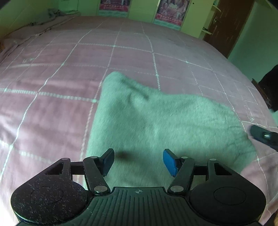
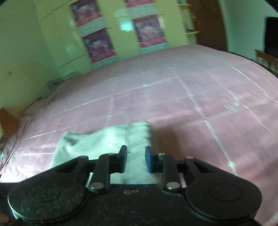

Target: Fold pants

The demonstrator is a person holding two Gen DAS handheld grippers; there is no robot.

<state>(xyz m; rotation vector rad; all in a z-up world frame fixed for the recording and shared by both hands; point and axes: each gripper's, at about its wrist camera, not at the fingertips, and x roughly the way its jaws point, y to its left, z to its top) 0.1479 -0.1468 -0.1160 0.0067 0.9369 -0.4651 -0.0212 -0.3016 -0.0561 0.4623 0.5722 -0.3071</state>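
Both tongs (image 1: 138, 161) (image 2: 136, 159) agape over folded pants (image 1: 156, 121); posters' (image 1: 171, 16) txt unreadable.

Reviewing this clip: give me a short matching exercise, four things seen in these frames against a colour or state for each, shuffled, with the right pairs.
Things:
1. pants
2. bedspread
3. left tongs
4. door

States:
A. pink with pale grid lines
B. open, holding nothing, above the fabric
C. brown, at the far right of the room
D. pale fuzzy fabric lying folded on the bed

Pairs: 1-D, 2-A, 3-B, 4-C
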